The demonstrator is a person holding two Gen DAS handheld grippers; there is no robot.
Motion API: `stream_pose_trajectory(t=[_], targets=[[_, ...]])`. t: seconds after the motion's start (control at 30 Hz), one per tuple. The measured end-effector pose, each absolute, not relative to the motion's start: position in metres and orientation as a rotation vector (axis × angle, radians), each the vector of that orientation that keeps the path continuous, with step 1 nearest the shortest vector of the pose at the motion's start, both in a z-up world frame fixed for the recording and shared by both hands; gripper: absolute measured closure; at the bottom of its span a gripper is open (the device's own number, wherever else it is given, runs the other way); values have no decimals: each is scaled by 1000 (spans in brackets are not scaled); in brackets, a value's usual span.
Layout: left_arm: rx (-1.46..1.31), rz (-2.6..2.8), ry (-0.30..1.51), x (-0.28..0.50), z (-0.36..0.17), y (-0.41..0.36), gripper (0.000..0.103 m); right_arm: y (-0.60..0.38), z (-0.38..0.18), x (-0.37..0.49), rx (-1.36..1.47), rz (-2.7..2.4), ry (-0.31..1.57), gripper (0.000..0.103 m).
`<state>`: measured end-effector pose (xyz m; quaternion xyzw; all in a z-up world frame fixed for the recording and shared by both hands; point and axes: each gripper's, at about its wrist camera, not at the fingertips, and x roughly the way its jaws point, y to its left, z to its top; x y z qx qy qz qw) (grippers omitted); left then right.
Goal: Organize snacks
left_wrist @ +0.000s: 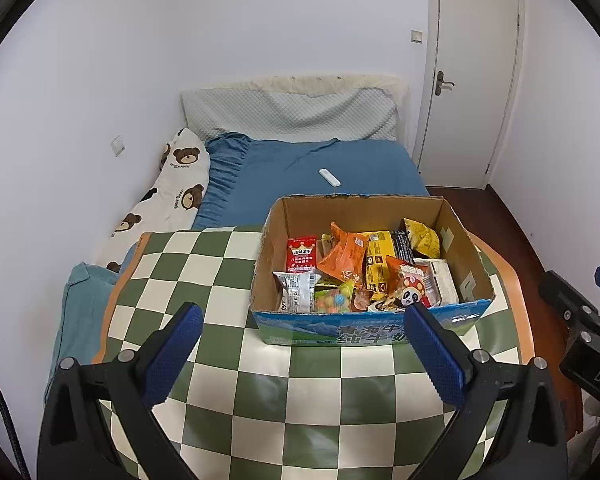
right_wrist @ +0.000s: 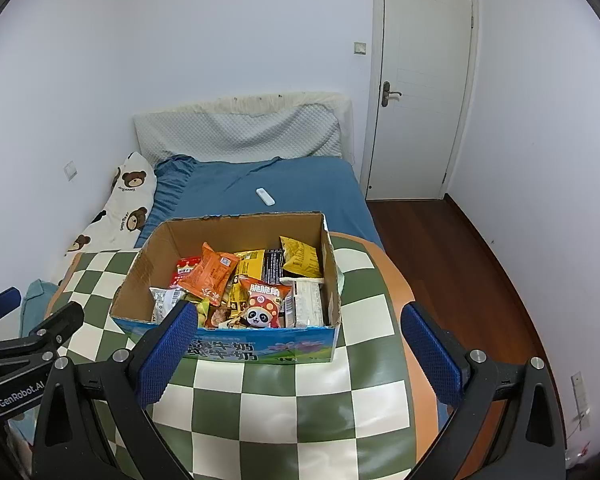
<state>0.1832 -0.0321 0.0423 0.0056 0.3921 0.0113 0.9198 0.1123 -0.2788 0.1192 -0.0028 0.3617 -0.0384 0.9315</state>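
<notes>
Item: open cardboard milk carton box (left_wrist: 364, 324) holding mixed snack packets, standing on the checkered tabletop (left_wrist: 228, 364) just ahead of both tools. Contents, loosely heaped and overlapping: orange packet (left_wrist: 342, 258) propped on top; panda-printed packet (right_wrist: 265, 307) at the near wall; red packet (left_wrist: 301, 255) to the far left; yellow packets (left_wrist: 380, 260) behind; silver-white packet (left_wrist: 296, 286) at the near left; pale packet (right_wrist: 309, 300) against the right wall. No packet lies on the tabletop, a state that fits both snacks gathered in and a heap awaiting sorting. Handling, as judged: light, soft, air-filled film bags, slippery and prone to crushing; best pinched at a crimped end seam or free corner, the orange packet's raised top edge being most accessible. The box itself seems stiff but thin-walled, with a torn rim. Left tool (left_wrist: 304, 352): jaws spread wide, holding nothing, box ahead and to its right. Right tool (right_wrist: 300, 352): jaws spread wide, holding nothing, box ahead and to its left.
</notes>
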Motion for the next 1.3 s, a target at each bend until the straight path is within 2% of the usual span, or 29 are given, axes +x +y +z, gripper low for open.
stream_pose_trajectory(t=[1.3], targets=[[24, -10, 785, 177, 54, -33, 0, -281, 127, 94, 12, -90, 726, 0]])
